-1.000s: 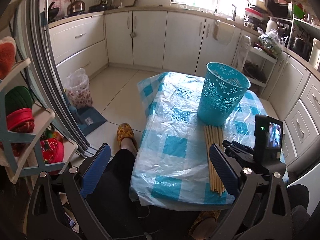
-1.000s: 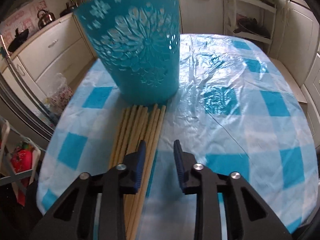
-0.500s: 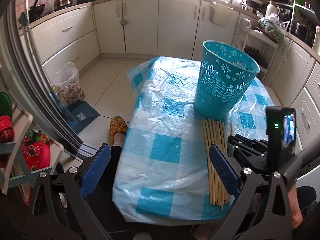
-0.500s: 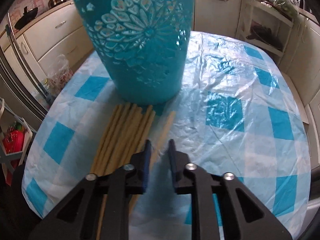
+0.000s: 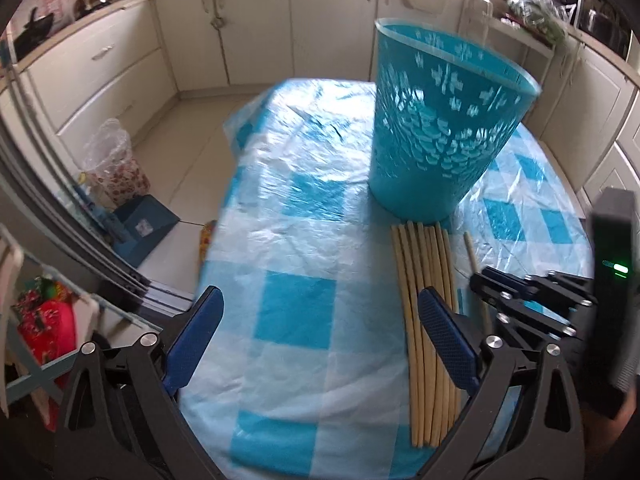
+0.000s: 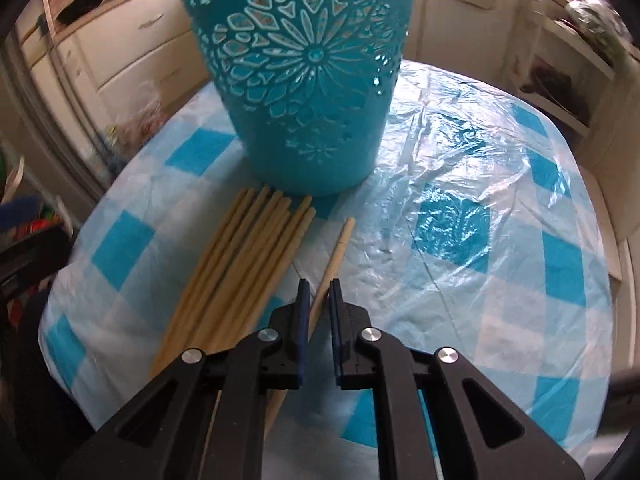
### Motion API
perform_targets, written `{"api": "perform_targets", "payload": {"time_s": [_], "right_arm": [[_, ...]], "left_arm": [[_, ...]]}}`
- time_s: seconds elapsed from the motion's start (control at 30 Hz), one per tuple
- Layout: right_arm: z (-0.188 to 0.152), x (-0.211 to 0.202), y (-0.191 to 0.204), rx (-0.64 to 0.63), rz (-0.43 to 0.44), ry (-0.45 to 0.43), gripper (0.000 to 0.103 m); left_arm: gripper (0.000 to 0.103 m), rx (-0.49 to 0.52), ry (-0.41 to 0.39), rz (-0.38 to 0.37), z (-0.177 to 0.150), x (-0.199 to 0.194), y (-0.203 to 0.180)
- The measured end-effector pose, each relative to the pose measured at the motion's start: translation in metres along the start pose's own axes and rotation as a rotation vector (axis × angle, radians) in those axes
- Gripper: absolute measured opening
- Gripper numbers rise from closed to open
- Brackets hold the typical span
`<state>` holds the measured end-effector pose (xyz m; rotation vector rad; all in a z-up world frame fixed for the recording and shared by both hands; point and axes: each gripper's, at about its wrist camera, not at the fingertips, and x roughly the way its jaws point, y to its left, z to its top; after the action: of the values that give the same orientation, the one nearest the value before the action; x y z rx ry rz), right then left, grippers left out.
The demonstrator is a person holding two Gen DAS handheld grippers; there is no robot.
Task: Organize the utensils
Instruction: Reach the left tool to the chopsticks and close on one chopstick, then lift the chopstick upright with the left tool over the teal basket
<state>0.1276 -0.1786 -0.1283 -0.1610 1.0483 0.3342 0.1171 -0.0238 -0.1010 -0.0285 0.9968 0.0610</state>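
Kitchen table point(image 6: 460, 184): right gripper point(image 6: 317, 292) fingers pinching one chopstick point(image 6: 338, 250); lift level, tip into basket point(image 6: 304, 80) ahead. Left gripper point(image 5: 320, 336) fingers spread.

A tall teal plastic basket with cut-out flower patterns point(image 6: 304, 80) stands upright on the surface point(image 6: 500, 208), which is covered by a crinkled clear plastic sheet over a blue-and-white checked cloth. Just in front of the basket lies a bundle of pale wooden sticks point(image 6: 236, 272), their far ends almost touching its base. One single pale wooden stick point(image 6: 334, 258) lies apart, just right of the bundle, pointing toward the basket. The right claw point(image 6: 318, 292) has its blue-padded fingers point(image 6: 301, 312) drawn close around this stick's near part, with narrow gaps visible beside it.
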Motion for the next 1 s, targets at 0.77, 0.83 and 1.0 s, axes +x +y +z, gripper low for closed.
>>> {"api": "perform_targets", "payload": {"time_s": [0.77,0.83,1.0], "right_arm": [[-0.013,0.0,-0.022,0.117,0.139,-0.042,0.01],[-0.013,0.0,-0.021,0.114,0.138,-0.044,0.01],[-0.013,0.0,-0.022,0.12,0.144,-0.047,0.01]], "left_arm": [[0.042,0.075,0.078,-0.014,0.019,0.074,-0.043],[0.012,0.101,0.075,-0.036,0.021,0.073,-0.049],[0.005,0.103,0.093,-0.108,0.017,0.061,-0.044]]}}
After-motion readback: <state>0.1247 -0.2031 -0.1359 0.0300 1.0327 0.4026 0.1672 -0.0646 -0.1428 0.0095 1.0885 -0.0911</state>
